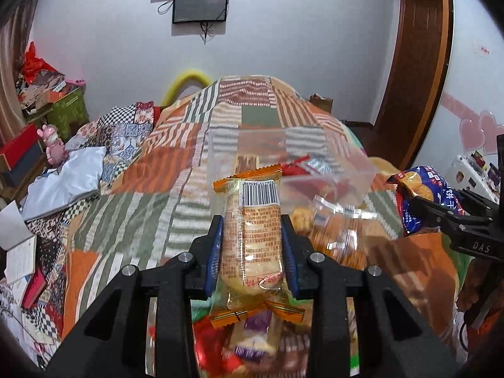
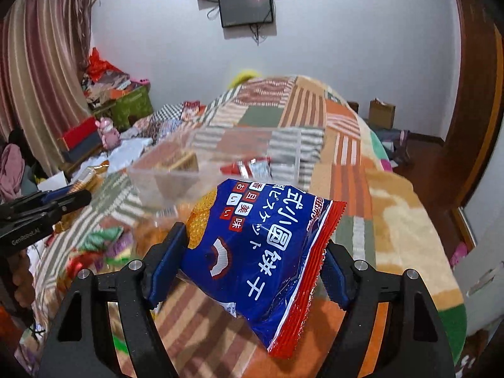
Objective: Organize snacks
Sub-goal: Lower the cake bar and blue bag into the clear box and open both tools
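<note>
1. One clear plastic tub (image 1: 293, 160) sits on the patchwork bedspread (image 1: 176, 170) near the middle of the bed; through its see-through walls a red-and-white wrapped snack (image 2: 249, 167) shows on its floor, and what else lies inside is too blurred to tell.
2. Loose snacks lie on the bedspread at the near edge of the bed: clear packets of golden biscuits (image 1: 334, 230) just beside the tub's near wall, and a heap of red, green and purple wrappers (image 2: 100, 245) closer in.
3. Beyond the tub the bedspread runs bare to the far end of the bed; along the bed's left edge it meets a checked quilt and a white plastic bag (image 1: 66, 182), while the right side drops off to the floor by the wooden door frame (image 1: 419, 63).
4. Left claw (image 1: 252, 245): its blue pads are pressed against both sides of an orange-trimmed cake packet (image 1: 250, 230), held upright above the near snack heap, short of the tub.
5. Right claw (image 2: 252, 252): partly spread, pinching a blue biscuit bag (image 2: 258, 252) with a red seal edge, lifted off the bedspread just on the near side of the tub.
</note>
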